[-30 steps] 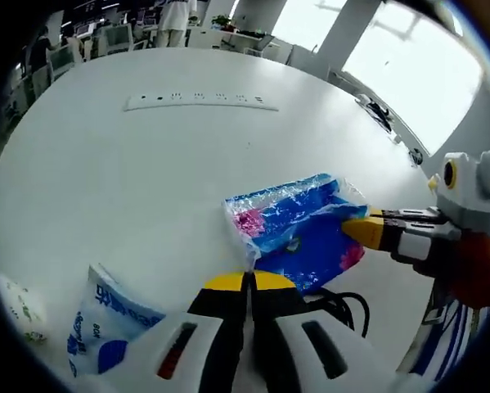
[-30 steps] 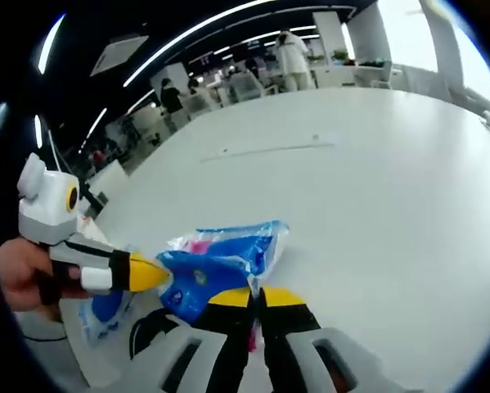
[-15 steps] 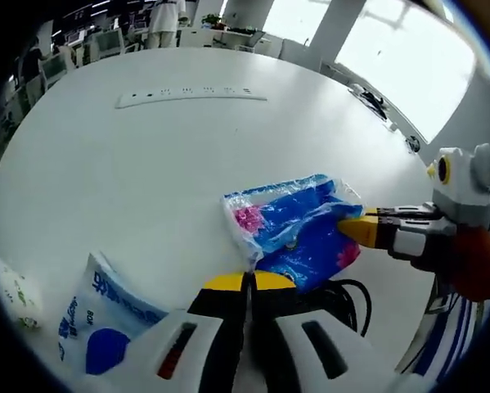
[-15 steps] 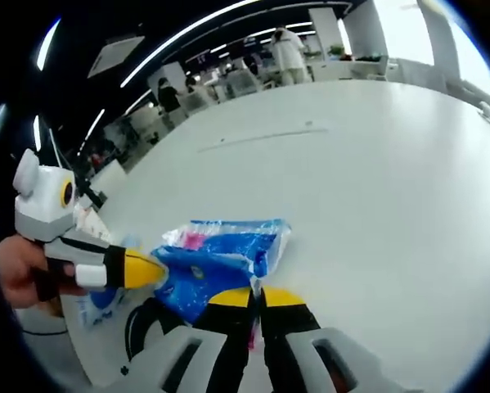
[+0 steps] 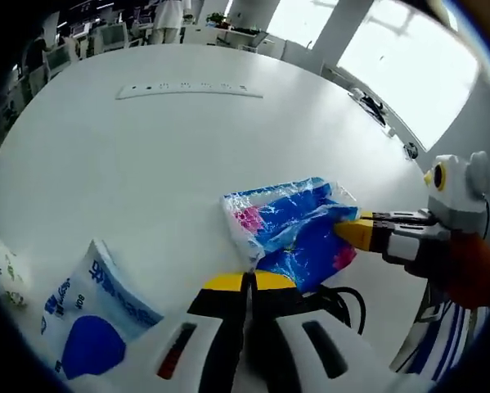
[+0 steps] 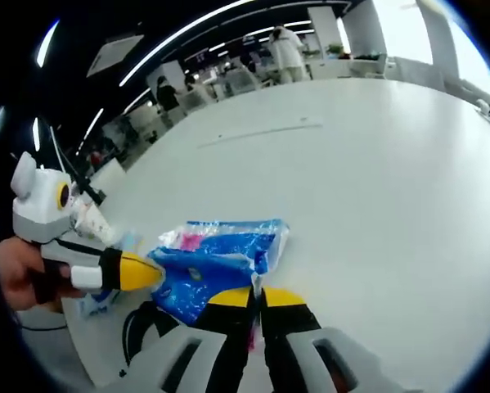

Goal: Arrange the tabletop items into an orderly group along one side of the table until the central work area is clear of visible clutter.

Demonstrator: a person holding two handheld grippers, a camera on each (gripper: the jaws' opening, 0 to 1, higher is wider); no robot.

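From my left gripper view, the table (image 5: 146,155) carries a plastic packet (image 5: 294,233) lying just ahead of my left claw (image 5: 247,282), whose jaws are closed on its near corner. My right claw (image 5: 351,231) enters from the right and meets the packet's far side. A second pouch (image 5: 89,327) lies on the table to the left of my left claw, apart from the packet. A power strip (image 5: 189,88) lies far back across the table, well apart from both. A cable (image 5: 347,303) loops at the near table edge, right of my left claw, partly under the packet
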